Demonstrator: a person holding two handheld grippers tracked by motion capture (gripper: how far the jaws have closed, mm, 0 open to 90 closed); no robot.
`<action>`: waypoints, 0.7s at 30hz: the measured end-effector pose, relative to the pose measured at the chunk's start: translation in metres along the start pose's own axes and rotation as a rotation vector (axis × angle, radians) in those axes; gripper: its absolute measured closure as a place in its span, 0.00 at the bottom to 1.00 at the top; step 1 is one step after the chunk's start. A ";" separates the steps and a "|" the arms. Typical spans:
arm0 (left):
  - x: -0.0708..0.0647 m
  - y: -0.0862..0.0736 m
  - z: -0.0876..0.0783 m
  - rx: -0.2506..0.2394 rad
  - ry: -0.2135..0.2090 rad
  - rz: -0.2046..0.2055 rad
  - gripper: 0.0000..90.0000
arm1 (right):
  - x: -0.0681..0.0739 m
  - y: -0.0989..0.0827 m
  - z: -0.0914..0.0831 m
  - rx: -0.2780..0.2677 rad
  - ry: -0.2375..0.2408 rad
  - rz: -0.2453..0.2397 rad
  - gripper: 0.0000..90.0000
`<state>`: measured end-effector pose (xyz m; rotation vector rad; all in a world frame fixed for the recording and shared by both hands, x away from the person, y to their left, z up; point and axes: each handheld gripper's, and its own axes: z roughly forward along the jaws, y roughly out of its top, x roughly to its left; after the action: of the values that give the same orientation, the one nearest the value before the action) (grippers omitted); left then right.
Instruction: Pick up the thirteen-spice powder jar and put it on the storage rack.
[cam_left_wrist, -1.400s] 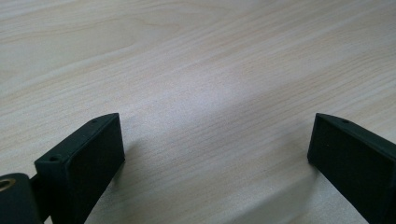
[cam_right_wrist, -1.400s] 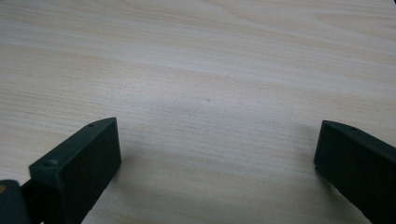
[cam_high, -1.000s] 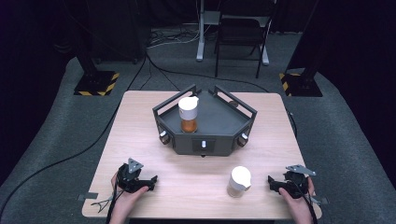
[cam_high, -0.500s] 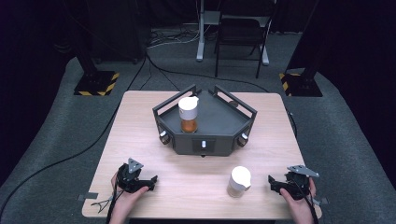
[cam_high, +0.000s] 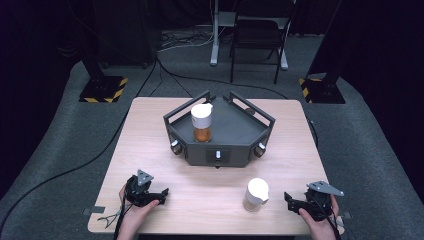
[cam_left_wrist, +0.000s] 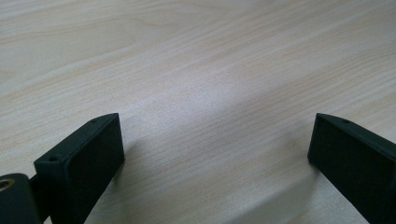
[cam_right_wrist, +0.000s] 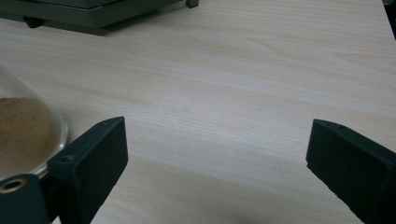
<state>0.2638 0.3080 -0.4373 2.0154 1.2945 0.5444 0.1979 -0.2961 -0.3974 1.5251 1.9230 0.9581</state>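
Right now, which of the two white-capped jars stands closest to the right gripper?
The white-capped jar standing on the bare wooden table, just beside the right gripper. The other white-capped jar stands farther away, up on the dark grey tray.

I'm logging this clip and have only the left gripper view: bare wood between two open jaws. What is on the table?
Observer: A dark railed tray sits at the far middle of the table, with a white-lidded jar of amber contents upright on it.
Operator: Anything nearer the grippers?
Observer: A second white-lidded jar stands on the wood, just left of the right gripper in the high view and apart from it.
Operator: Is that gripper holding it?
Observer: No. The right gripper view shows its jaws wide open over bare wood, with the jar's brown-filled base outside its left jaw.
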 end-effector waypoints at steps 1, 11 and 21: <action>0.000 0.000 0.000 0.000 0.000 0.000 0.04 | 0.001 0.000 -0.002 -0.004 0.005 -0.002 0.05; 0.000 0.000 0.000 0.001 0.000 0.000 0.04 | 0.008 -0.004 -0.019 -0.029 0.069 -0.023 0.07; 0.000 0.000 0.000 0.001 0.000 0.000 0.04 | 0.016 -0.001 -0.031 -0.043 0.134 -0.070 0.09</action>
<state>0.2639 0.3080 -0.4372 2.0162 1.2943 0.5442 0.1702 -0.2877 -0.3784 1.3909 2.0206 1.0882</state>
